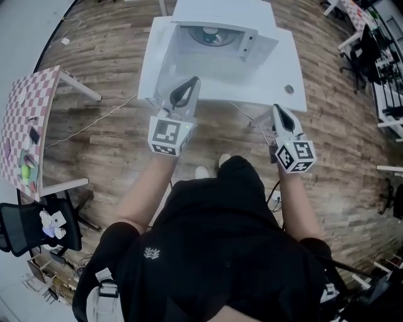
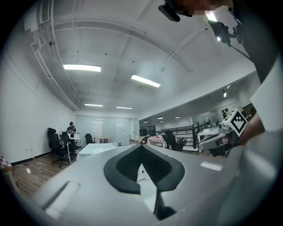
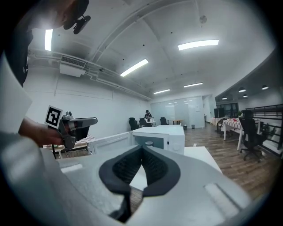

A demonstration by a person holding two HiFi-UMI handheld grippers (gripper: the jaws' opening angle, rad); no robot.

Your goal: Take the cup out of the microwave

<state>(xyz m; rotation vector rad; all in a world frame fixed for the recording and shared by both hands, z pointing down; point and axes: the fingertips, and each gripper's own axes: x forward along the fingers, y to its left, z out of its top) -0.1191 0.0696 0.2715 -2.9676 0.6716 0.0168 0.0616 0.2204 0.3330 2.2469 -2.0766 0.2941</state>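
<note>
Microwave (image 1: 217, 38) stands open, cup (image 3: 149, 143) inside. Left tool (image 1: 189, 85) and right tool (image 1: 277, 110), shut and empty, wait before it. Next: open one, reach in.

Head view looks down, right gripper view level; both show microwave (image 1: 223, 11).

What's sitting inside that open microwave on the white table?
A cup stands inside the microwave, whose door is open. The microwave's roof covers the back of the cavity, so anything there cannot be seen.
</note>
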